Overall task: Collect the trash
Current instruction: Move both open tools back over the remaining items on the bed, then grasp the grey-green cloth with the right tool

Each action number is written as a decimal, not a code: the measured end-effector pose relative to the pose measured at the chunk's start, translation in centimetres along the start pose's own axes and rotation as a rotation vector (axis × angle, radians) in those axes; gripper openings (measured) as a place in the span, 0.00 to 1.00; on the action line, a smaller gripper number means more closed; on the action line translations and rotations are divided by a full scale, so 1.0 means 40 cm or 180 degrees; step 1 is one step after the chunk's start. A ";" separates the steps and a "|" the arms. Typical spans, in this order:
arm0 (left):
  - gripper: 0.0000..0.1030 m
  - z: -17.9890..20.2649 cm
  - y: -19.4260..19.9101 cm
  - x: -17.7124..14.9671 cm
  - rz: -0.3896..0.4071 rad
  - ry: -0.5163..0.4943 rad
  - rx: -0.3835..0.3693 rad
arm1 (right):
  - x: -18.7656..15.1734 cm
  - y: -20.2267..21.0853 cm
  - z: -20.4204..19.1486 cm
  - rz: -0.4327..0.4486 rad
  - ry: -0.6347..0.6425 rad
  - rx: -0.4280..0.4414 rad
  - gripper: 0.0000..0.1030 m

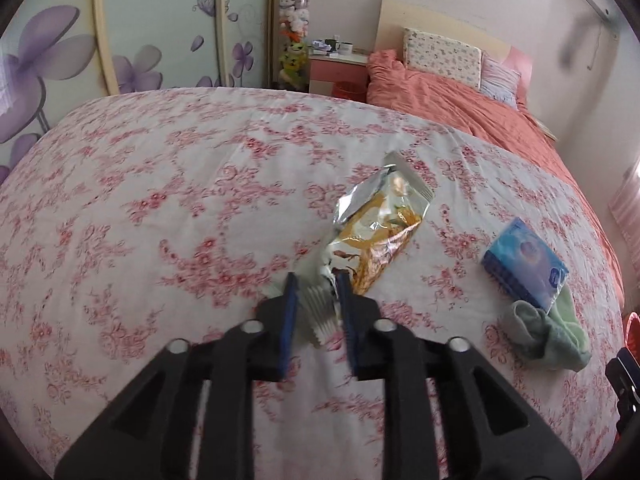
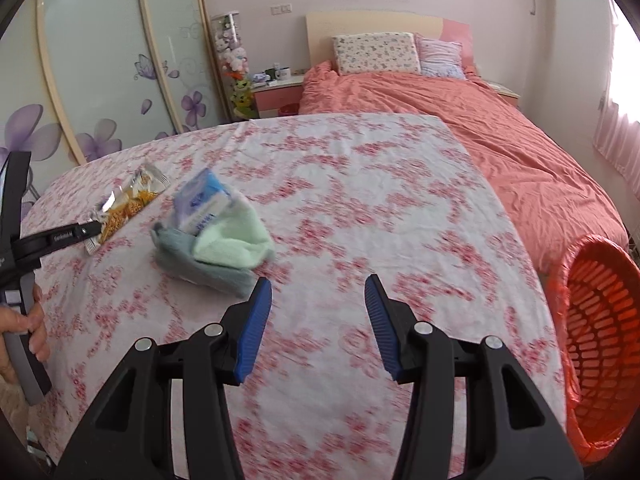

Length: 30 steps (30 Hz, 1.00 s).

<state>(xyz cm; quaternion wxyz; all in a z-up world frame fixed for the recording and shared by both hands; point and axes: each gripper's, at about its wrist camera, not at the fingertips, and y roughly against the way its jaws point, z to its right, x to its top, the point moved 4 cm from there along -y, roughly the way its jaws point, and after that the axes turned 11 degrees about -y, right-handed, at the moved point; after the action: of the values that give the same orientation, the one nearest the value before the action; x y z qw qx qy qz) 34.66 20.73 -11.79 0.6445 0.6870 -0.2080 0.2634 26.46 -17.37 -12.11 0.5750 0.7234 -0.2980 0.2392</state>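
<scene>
A crinkled snack wrapper (image 1: 376,220), silver and orange, lies on the floral bed sheet (image 1: 160,200). My left gripper (image 1: 318,284) is shut on the wrapper's white near end. In the right wrist view the wrapper (image 2: 128,200) shows at the far left with the left gripper (image 2: 90,232) on its end. My right gripper (image 2: 318,284) is open and empty above the sheet, right of the socks. An orange slatted trash basket (image 2: 600,340) stands at the bed's right side.
A blue tissue pack (image 1: 524,268) rests on a green and grey pair of socks (image 1: 556,332), also seen in the right wrist view (image 2: 204,204) (image 2: 224,248). A coral duvet (image 2: 480,120) and pillows (image 2: 376,54) lie at the far end. A wardrobe (image 1: 120,40) stands left.
</scene>
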 end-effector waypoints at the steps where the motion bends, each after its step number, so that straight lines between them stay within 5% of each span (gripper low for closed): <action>1: 0.44 -0.008 0.004 -0.004 0.0008 0.0022 -0.0011 | 0.005 -0.003 -0.008 0.0009 0.0002 0.0017 0.48; 2: 0.51 -0.015 0.008 -0.006 0.0020 0.0038 -0.0010 | 0.011 -0.008 -0.019 0.0011 -0.0001 0.0040 0.47; 11: 0.58 -0.018 0.011 -0.008 0.0036 -0.0002 -0.0065 | -0.007 -0.045 -0.129 -0.0154 0.0144 0.0282 0.42; 12: 0.58 -0.019 0.012 -0.009 0.0036 -0.0001 -0.0071 | -0.015 -0.056 -0.132 -0.0219 0.0157 0.0274 0.38; 14: 0.58 -0.015 0.010 -0.006 0.0032 0.0002 -0.0084 | -0.032 -0.074 -0.123 -0.0350 0.0156 0.0244 0.12; 16: 0.58 -0.013 0.012 -0.006 0.0035 0.0001 -0.0107 | -0.039 -0.075 -0.109 -0.0373 0.0119 0.0250 0.03; 21: 0.58 0.002 0.019 -0.009 0.0042 -0.0029 -0.0132 | -0.026 -0.045 -0.047 -0.0255 -0.0074 0.0138 0.02; 25: 0.59 0.010 0.027 -0.009 0.0055 -0.0039 -0.0149 | 0.008 -0.028 0.031 -0.0051 -0.0289 -0.0250 0.02; 27: 0.64 0.012 0.031 -0.007 0.0067 -0.0052 -0.0139 | 0.029 -0.023 0.094 0.0012 -0.0505 -0.0450 0.02; 30: 0.71 0.014 0.035 0.000 0.0094 -0.0084 -0.0119 | 0.043 -0.025 0.160 -0.0038 -0.0735 -0.0401 0.02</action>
<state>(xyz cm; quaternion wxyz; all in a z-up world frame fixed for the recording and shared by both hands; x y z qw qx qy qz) 33.85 20.06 -10.71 0.6505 0.6751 -0.2315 0.2598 28.39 -23.73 -13.06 0.5825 0.7104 -0.3723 0.1317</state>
